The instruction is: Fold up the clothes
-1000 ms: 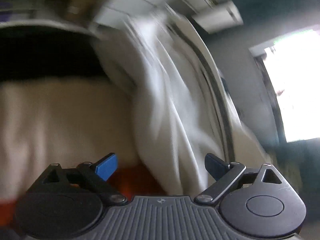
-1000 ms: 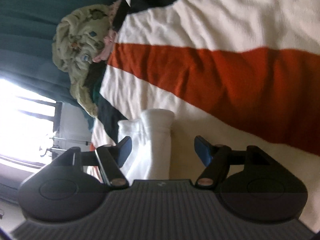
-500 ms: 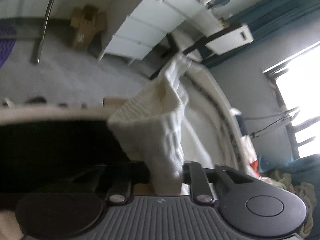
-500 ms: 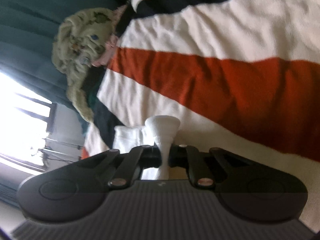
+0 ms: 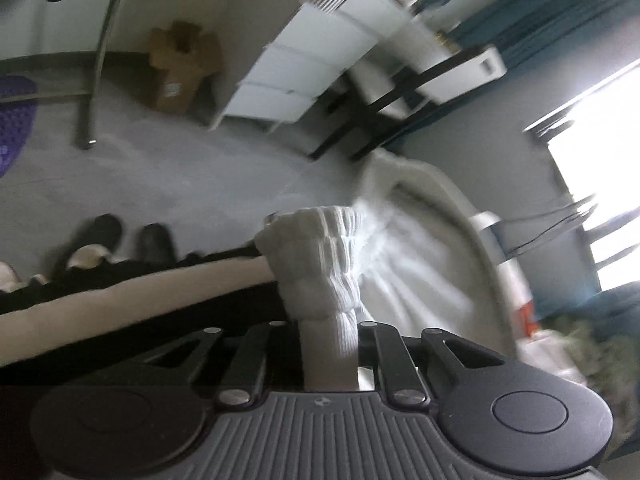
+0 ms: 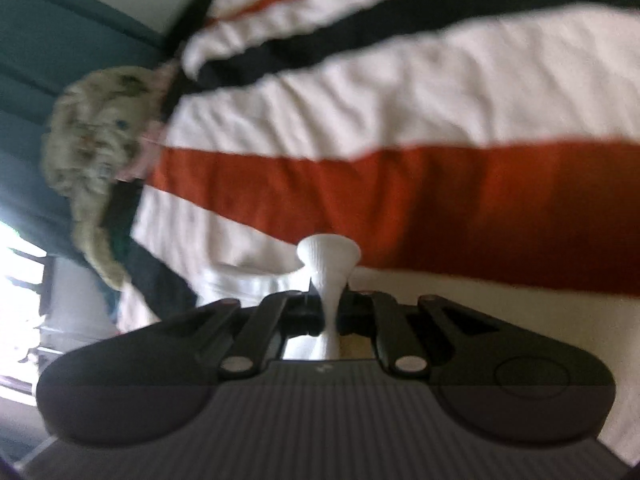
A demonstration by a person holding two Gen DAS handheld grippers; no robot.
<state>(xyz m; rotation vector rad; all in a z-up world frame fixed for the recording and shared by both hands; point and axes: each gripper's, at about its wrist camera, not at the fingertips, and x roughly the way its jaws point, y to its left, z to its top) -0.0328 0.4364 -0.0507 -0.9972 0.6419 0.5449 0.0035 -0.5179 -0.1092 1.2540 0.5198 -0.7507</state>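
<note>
Left gripper (image 5: 328, 344) pinches one end of the white ribbed garment (image 5: 316, 264); right gripper (image 6: 329, 312) pinches another, evidently to stretch it for folding above the striped bed (image 6: 440, 184).

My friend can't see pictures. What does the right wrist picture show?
The right gripper is shut on a bunched piece of white ribbed cloth, above a bed blanket striped white, orange and black. A pale patterned bundle lies at the blanket's far left edge.
</note>
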